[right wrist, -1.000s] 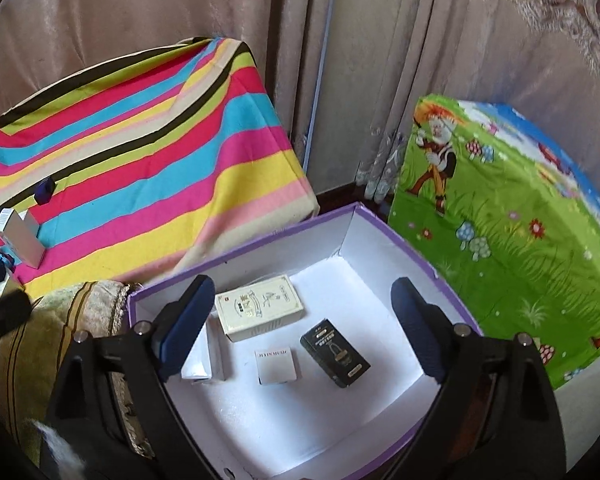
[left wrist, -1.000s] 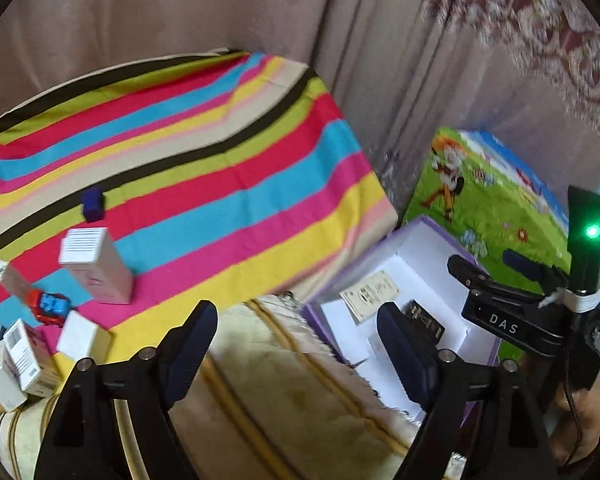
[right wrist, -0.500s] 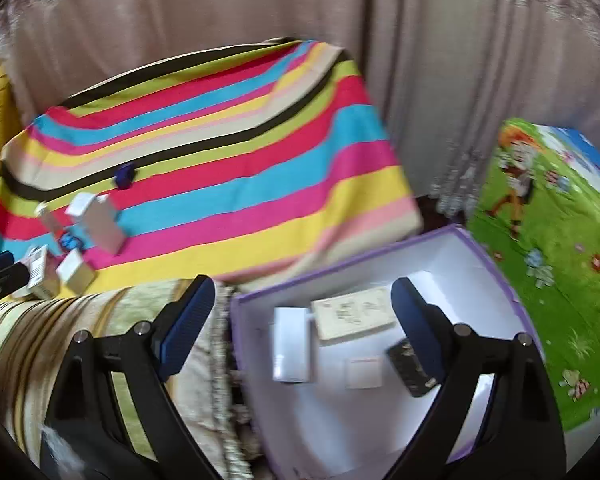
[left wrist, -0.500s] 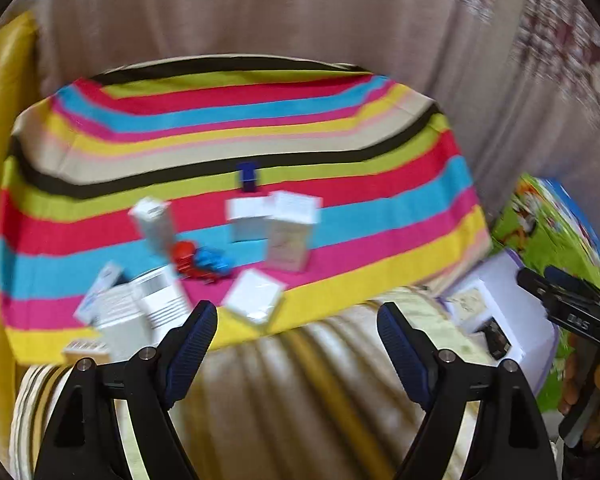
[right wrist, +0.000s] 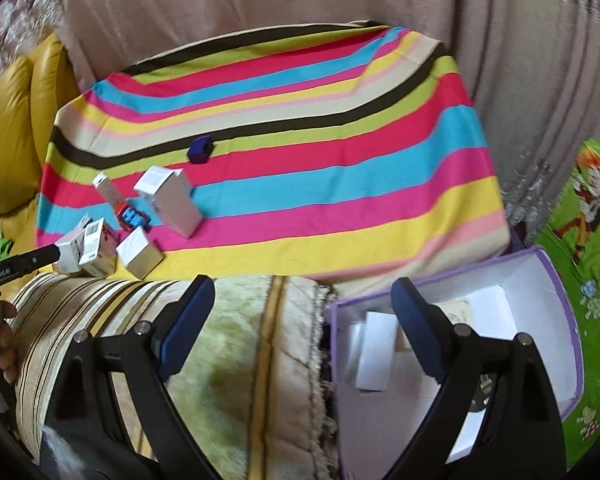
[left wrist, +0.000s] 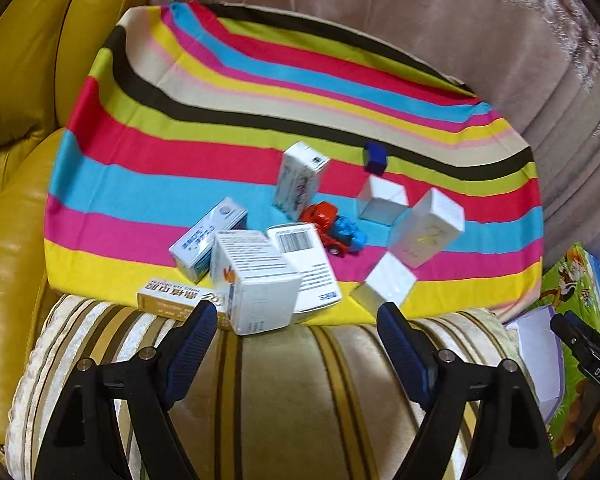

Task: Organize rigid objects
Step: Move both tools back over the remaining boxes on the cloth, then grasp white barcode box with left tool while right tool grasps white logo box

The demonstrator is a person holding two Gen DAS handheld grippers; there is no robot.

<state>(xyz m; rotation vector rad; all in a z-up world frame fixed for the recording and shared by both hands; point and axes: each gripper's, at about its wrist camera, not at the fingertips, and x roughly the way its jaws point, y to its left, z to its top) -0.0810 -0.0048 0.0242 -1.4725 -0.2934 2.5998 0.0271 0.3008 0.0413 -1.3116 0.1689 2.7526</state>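
Left hand-held gripper spread apart, empty, just short of the striped cloth. Cartons and toy car clustered on that cloth's near edge. Right hand-held gripper likewise apart, empty, beside the cloth, over the purple-rimmed box.

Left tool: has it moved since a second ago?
Yes. The left tool has swung leftward, from beside the purple box to face the pile of boxes on the striped cloth.
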